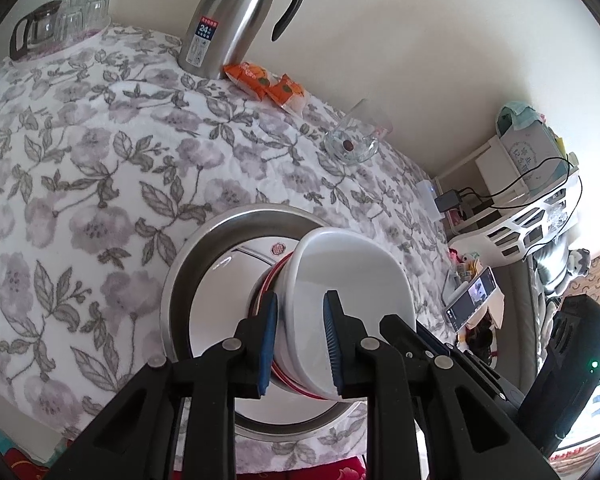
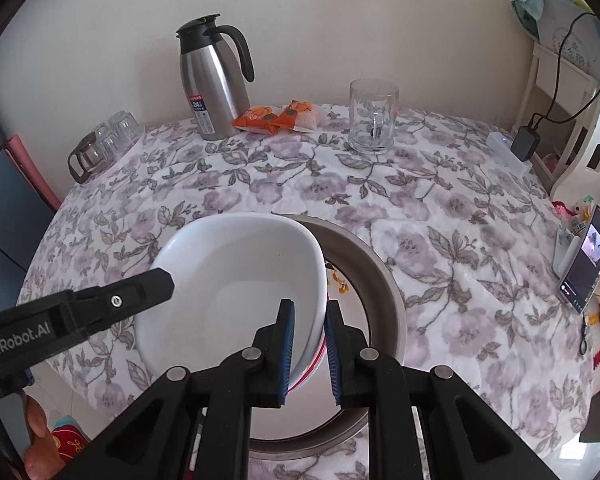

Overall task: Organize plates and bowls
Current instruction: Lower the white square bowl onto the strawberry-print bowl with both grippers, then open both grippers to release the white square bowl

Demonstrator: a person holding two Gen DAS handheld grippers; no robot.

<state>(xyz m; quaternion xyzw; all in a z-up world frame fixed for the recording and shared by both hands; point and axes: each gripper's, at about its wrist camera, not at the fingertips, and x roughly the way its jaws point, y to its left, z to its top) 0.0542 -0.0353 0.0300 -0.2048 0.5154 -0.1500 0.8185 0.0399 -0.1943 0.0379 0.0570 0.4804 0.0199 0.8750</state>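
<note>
Floral tablecloth (image 2: 440, 216), two hand-held grippers (image 1: 301, 344), one bowl (image 2: 240, 280)

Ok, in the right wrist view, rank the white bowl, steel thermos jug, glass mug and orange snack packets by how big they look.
1. white bowl, by far the largest, though it sits nearest the camera
2. steel thermos jug
3. glass mug and orange snack packets: similar apparent area, so not ranked

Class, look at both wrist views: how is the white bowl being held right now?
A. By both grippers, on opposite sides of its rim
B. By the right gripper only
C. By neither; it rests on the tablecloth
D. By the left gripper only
A: the left gripper and the right gripper each clamp the white bowl's rim, above the metal plate.
</note>
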